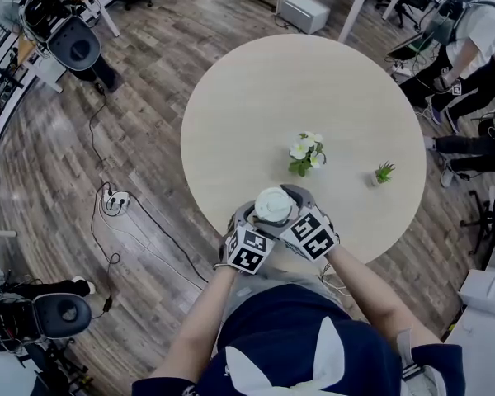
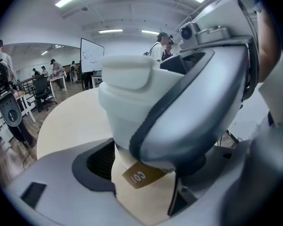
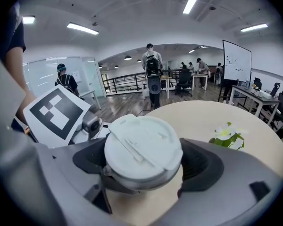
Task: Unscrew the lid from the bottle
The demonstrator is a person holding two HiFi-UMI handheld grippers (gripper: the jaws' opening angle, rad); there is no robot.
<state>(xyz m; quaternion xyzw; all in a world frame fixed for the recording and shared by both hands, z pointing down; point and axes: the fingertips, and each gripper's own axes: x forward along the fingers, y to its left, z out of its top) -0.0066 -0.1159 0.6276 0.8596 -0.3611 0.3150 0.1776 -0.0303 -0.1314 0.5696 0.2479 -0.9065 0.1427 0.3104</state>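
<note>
bottle (image 2: 127,121) 1 | lid (image 3: 142,149) 1 | flowering plant (image 1: 307,153) 1 | green plant (image 1: 384,172) 1

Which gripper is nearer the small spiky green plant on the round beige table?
Right. The right gripper sits at the near edge of the round beige table, down-left of the small spiky green plant; the left gripper is farther left, beyond the white-lidded bottle.
</note>
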